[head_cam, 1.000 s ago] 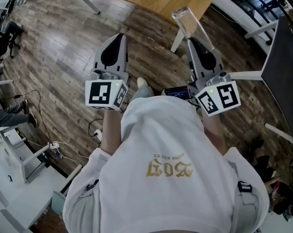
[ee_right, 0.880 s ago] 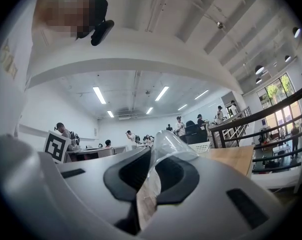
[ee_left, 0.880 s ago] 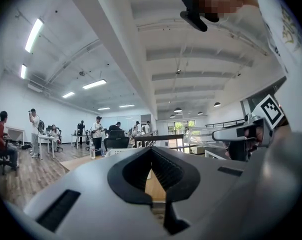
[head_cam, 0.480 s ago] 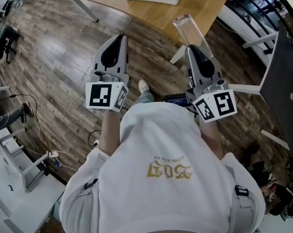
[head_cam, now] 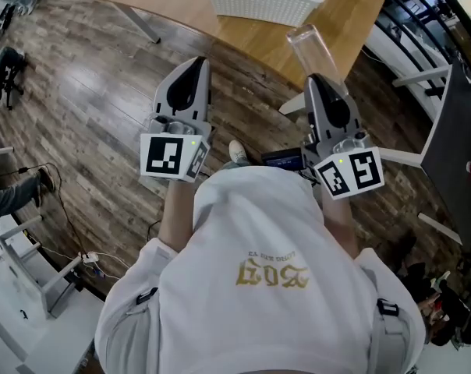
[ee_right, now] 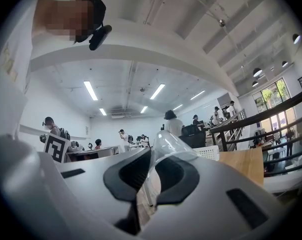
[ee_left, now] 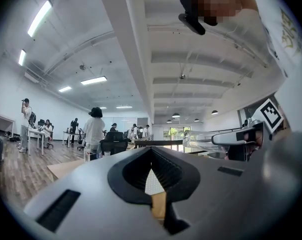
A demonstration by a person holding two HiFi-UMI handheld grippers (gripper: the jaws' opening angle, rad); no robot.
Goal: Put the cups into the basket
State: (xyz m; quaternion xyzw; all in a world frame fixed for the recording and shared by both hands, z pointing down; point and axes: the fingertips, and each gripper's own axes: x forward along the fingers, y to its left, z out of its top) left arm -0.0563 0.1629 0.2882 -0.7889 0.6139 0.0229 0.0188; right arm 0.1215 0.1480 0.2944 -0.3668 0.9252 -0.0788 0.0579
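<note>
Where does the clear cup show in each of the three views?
Head view: clear cup upper right of centre, held by the right gripper at the wooden table edge.
Left gripper view: clear cup right of centre, seen side-on.
Right gripper view: clear cup at centre, between the jaws.
Shared landmark: the wooden table.

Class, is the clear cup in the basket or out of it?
Out. The right gripper grips the cup, apart from the basket.

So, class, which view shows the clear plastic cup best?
The head view: nearly all of the clear plastic cup projects beyond the right gripper. The right gripper view shows its pinched wall; the left gripper view, a faint sliver.
</note>
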